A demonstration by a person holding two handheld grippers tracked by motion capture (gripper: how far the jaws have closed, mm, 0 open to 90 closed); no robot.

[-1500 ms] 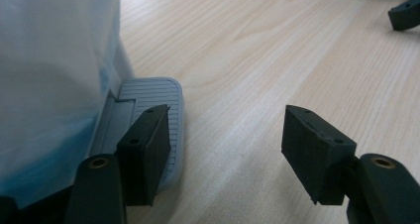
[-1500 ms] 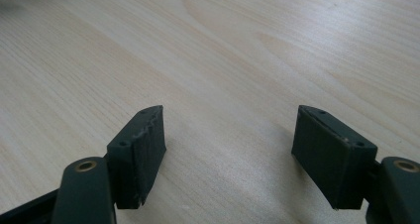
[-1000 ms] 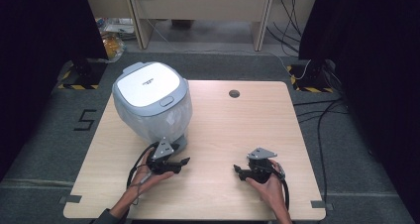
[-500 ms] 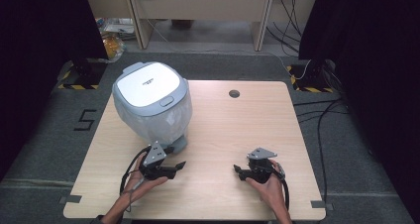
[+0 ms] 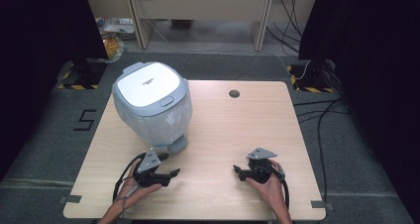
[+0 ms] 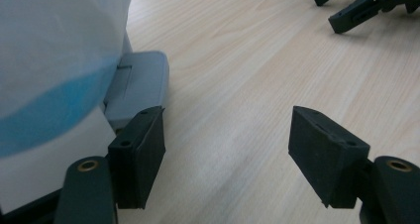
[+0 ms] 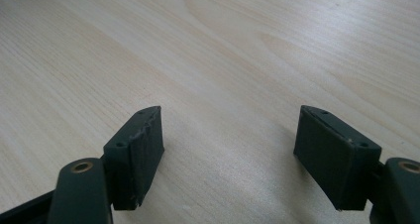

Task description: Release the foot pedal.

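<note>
A grey pedal bin with a white lid and a clear liner stands on the left half of the wooden table. Its grey pedal faces the front. My left gripper lies just in front of the pedal, jaws pointing right. They have just been opening and stand open with only bare wood between them. In the left gripper view the left gripper has the pedal just beyond its left jaw and the liner beside it. My right gripper rests at the front right, open and empty, over bare table in the right gripper view.
A round cable hole sits near the table's far edge. Beyond the table are desk legs, floor cables at the right and a yellow bag on the floor. The right gripper's jaws show far off in the left gripper view.
My left gripper has drawn a little left and toward the front edge, away from the pedal, and its jaws have spread apart. The right gripper has kept still.
</note>
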